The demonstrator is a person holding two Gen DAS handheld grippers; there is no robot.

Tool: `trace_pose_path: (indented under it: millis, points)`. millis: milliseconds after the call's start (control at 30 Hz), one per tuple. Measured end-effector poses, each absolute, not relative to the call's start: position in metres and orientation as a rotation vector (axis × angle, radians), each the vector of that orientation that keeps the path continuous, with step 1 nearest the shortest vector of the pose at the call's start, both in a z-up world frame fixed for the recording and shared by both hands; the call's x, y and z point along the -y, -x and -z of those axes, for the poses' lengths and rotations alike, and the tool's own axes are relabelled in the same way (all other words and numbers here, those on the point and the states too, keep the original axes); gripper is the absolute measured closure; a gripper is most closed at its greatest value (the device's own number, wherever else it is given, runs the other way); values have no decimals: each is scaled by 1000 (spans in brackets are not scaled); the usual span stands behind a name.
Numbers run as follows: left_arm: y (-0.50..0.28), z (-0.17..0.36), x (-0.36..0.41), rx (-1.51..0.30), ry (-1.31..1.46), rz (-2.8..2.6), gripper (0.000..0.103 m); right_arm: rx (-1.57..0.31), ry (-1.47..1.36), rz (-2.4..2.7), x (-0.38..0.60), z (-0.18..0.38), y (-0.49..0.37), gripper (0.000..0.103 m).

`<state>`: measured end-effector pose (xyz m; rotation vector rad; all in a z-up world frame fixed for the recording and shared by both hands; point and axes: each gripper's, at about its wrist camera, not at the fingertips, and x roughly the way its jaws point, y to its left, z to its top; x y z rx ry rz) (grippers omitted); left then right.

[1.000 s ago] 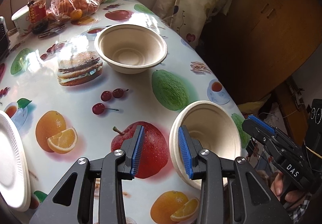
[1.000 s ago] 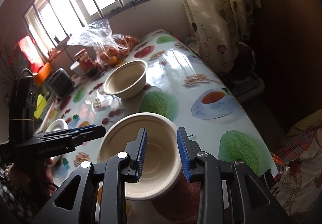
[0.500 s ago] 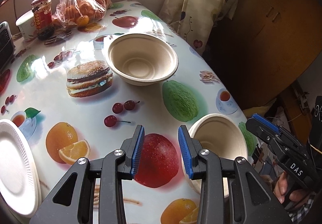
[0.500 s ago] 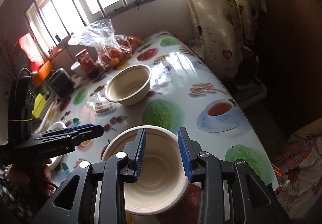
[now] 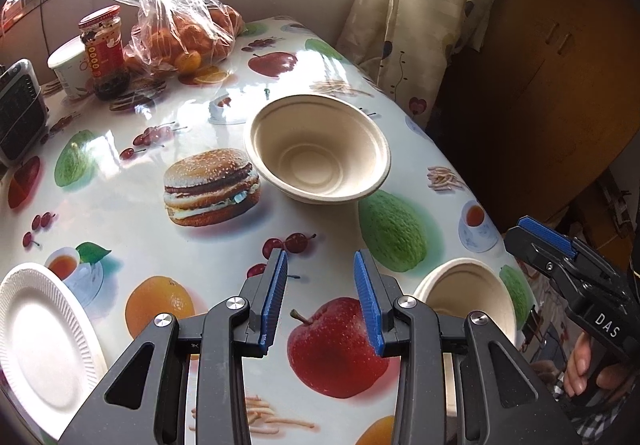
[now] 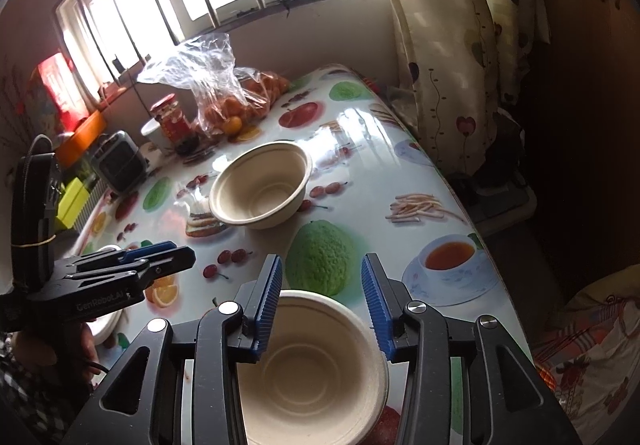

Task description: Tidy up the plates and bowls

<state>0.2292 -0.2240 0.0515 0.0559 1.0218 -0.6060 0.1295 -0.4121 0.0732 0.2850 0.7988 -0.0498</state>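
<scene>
Two beige paper bowls sit on the fruit-print table. The far bowl (image 5: 318, 151) stands mid-table; it also shows in the right wrist view (image 6: 262, 185). The near bowl (image 5: 468, 295) sits by the table's right front edge, directly under my right gripper (image 6: 322, 305), whose blue-padded jaws stand open above the near bowl (image 6: 316, 369), empty. My left gripper (image 5: 320, 301) is open and empty above the printed apple, left of the near bowl. A white paper plate (image 5: 36, 345) lies at the left edge.
A bag of oranges (image 5: 176, 29), a red-lidded jar (image 5: 104, 49), a white cup (image 5: 68, 65) and a dark small appliance (image 5: 18, 113) stand at the table's far left. A curtain (image 5: 416, 5) and a wooden cabinet (image 5: 540, 65) flank the right side.
Both grippers have pulled back toward the table's front and risen; the bowls now sit farther ahead in both views. The right jaws have spread a little wider. The bowls have not moved.
</scene>
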Motion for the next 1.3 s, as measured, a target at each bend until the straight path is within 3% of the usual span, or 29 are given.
trace_pose_path:
  millis: [767,1300]
  points:
    - [-297,-53,202,-1015,23,521,67,-870,-182,10,396,-81,-207,61]
    - [-332,-45,219,-1029,36,526,67,-976,-243,29,400,-50,-252,61]
